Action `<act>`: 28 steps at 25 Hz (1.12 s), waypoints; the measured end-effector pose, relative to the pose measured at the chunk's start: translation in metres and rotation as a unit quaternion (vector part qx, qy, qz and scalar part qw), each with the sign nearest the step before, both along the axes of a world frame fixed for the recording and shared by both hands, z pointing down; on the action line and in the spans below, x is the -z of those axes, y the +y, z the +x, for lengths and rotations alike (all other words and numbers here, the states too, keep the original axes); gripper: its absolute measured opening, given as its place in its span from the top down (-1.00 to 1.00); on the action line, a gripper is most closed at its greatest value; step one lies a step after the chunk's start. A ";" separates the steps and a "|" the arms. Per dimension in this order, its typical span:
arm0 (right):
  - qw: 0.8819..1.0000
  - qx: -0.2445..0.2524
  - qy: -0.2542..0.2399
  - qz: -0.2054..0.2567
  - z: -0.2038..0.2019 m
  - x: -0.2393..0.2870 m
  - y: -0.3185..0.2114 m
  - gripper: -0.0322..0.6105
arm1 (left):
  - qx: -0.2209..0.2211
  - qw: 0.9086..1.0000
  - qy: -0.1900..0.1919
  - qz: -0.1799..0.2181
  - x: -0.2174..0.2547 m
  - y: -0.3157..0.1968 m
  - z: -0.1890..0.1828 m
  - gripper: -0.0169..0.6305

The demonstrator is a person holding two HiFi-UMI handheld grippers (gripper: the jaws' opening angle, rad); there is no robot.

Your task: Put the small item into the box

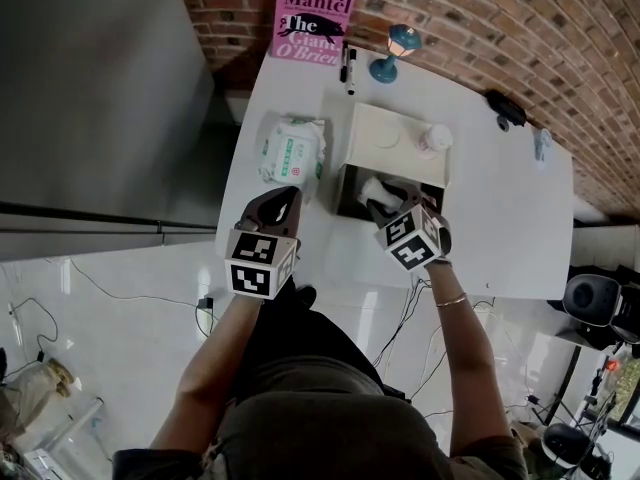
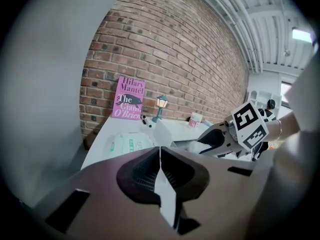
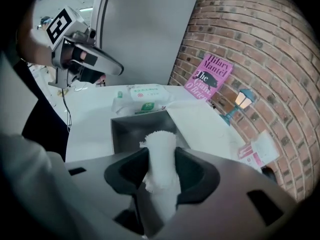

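Note:
A small white rolled cloth [image 3: 161,151] stands upright between the pads of my right gripper [image 3: 161,170], which is shut on it. The head view has the right gripper [image 1: 385,208] and the cloth [image 1: 374,190] over the front part of the box's dark opening. The white box [image 1: 343,186] sits mid-table with its lid [image 1: 395,136] folded back; its grey inside [image 3: 131,130] lies just beyond the cloth. My left gripper [image 1: 283,201] is shut on nothing, left of the box near the table's front edge. Its jaws [image 2: 159,156] meet tip to tip.
A pack of wet wipes [image 1: 292,150] lies left of the box, just beyond my left gripper. At the back by the brick wall stand a pink book [image 1: 315,18], a small blue lamp [image 1: 400,46] and pens [image 1: 348,68]. A small white-and-pink container [image 1: 436,140] sits on the lid.

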State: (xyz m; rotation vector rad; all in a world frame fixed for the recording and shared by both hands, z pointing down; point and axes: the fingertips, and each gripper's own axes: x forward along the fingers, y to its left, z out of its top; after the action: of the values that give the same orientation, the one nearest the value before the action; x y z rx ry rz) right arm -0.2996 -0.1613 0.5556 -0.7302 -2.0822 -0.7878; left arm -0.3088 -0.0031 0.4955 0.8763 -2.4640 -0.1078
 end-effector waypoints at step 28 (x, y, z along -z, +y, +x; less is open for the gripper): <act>0.998 0.026 0.054 0.022 -0.007 -0.029 0.001 0.36 | 0.010 1.000 0.006 -0.003 -0.006 0.009 -0.004 0.87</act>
State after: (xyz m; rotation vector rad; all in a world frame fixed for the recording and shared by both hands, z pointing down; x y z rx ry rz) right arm -0.3061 -0.1602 0.5841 -0.7890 -1.9509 -0.8033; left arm -0.3129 0.0059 0.5012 0.8462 -2.4614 -0.1128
